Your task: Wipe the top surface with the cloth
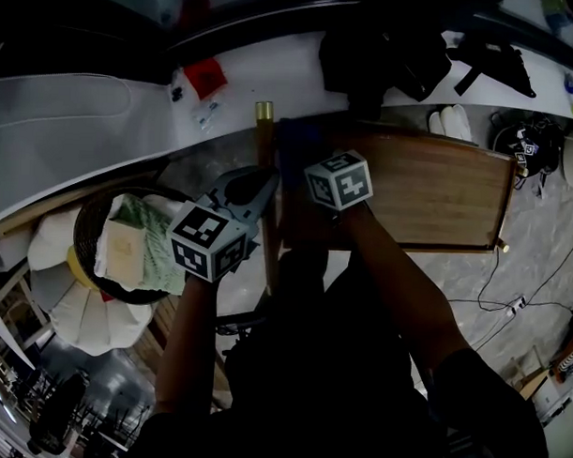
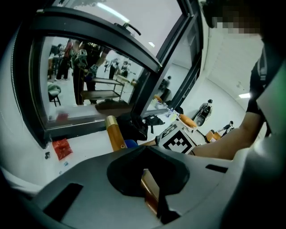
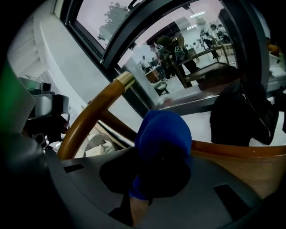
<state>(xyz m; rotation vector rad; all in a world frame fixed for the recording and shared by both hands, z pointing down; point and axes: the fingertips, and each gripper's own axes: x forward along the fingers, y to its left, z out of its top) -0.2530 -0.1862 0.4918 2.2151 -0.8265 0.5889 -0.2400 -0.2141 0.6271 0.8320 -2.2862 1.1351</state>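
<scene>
Right claw (image 3: 144, 201) was clamped on the blue cloth (image 3: 163, 143), which sat at the left edge of the bench top (image 1: 438, 191). Left claw (image 2: 152, 199) was closed on the wooden post (image 2: 115, 133) bordering that edge. Bare wood extended rightward to the far edge.

Cloth (image 3: 163, 138): deep blue, bunched into a rounded wad, clamped between right gripper (image 3: 147, 188) jaws at the left end of the top surface (image 1: 429, 191). Probably touching it, but head view is too dark to be sure. Top: flat rectangular brown wood board w/ visible grain. Round wooden rail (image 1: 264, 138) w/ brass cap runs beside its left edge; left gripper (image 2: 149, 197) jaws pinch it.
</scene>
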